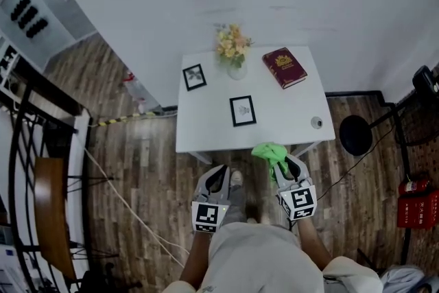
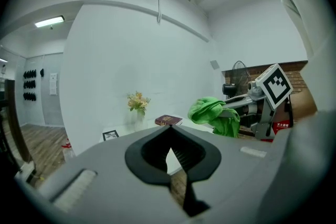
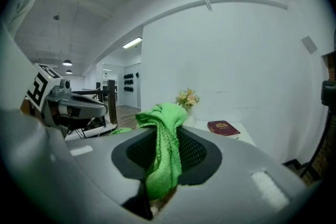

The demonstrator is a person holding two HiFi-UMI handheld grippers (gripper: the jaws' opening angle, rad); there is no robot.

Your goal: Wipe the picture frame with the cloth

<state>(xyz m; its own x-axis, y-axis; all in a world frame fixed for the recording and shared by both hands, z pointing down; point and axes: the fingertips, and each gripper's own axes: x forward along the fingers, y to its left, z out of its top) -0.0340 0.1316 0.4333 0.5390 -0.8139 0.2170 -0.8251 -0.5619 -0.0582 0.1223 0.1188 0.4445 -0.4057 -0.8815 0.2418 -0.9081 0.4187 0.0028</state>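
**Ana:** Starting with the head view, what is on the table?

**Ben:** It's a white table (image 1: pixel 206 137) against the wall. A black picture frame (image 1: pixel 243 110) sits near its middle and a second frame (image 1: pixel 194 77) at the far left corner. A vase of flowers (image 1: pixel 234 53) stands at the far edge, between that second frame and a red book (image 1: pixel 284 67). A small round object (image 1: pixel 316 122) sits by the near right edge; I can't tell what it is.

**Ana:** And the grippers?

**Ben:** Both are held off the table, over the wooden floor on its near side. The left gripper (image 1: pixel 226 176) is well apart from either frame. The right gripper (image 1: pixel 282 165) carries the green cloth (image 1: pixel 270 152). The cloth's bunched end shows at the table's near edge, nearer than the picture frame and to its right, not touching it.

**Ana:** What does the left gripper view show?

**Ben:** Its jaws meet at the tips, with only a thin sliver of light between the pads and nothing in them. Beyond them are the second frame, the flowers and the book on the table. To the right, the cloth hangs from the other gripper.

**Ana:** And the right gripper view?

**Ben:** The jaws are clamped on the cloth. A fold runs down between the pads and a bunch rises above the tips. The flowers and the book show beyond it, and the left gripper is at the left.
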